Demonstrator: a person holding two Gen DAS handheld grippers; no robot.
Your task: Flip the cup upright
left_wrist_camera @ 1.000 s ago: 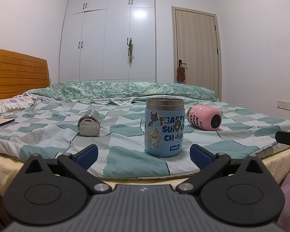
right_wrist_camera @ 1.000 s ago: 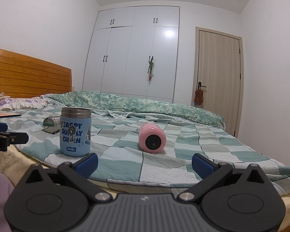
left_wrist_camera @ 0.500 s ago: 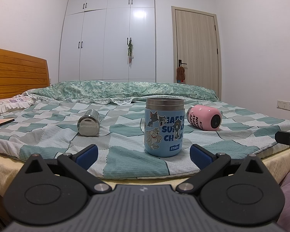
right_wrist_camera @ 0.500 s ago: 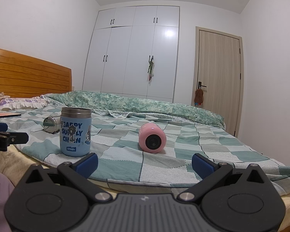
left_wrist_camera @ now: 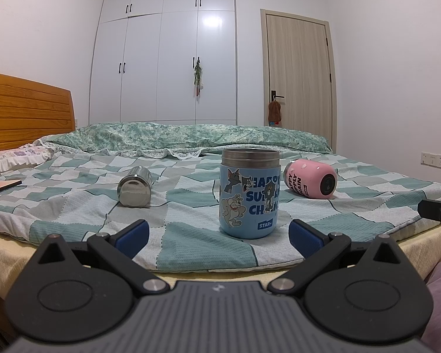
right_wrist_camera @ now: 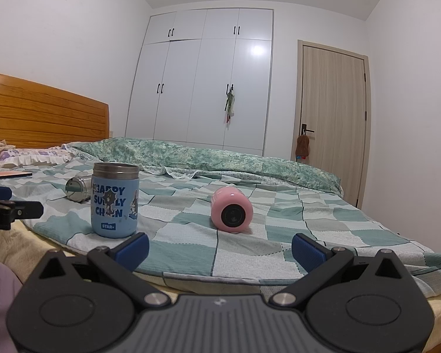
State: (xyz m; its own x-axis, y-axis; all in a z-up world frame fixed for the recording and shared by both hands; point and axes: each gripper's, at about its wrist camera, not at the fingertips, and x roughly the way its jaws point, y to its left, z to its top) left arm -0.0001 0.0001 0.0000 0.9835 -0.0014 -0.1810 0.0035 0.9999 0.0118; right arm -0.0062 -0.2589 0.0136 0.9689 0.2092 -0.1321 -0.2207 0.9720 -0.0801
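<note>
Right wrist view: the pink rounded metal cup point(right_wrist_camera: 231, 213) lies on its side mid-frame on the checked bed cover point(right_wrist_camera: 250, 244). Right tongs point(right_wrist_camera: 220, 247) and left tongs point(left_wrist_camera: 219, 235) gape wide, empty. Likely light, rigid, slick, prone to rolling; grip across its barrel.
</note>
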